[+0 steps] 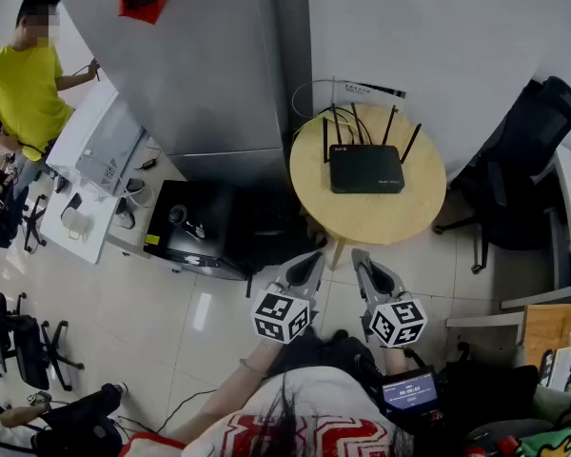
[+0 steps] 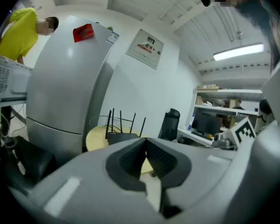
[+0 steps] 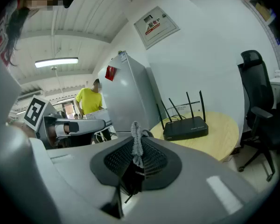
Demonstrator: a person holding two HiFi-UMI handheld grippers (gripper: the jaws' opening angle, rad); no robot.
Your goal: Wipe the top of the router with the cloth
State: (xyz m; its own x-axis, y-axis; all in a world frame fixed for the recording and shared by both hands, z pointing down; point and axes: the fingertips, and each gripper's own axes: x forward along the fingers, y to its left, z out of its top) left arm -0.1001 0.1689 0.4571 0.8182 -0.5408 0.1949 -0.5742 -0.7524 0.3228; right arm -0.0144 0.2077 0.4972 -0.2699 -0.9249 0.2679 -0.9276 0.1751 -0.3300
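Here, pinched in the clenched right gripper, a grey cloth, a strip of it poking up between the pads. Alongside, at lower centre of the head view, the left gripper, closed on nothing, tips meeting. Beyond both, right of centre, the black router, flat on a round wooden table, antennas up, well apart from the cloth. At upper left, a person in a yellow shirt beside a grey refrigerator.
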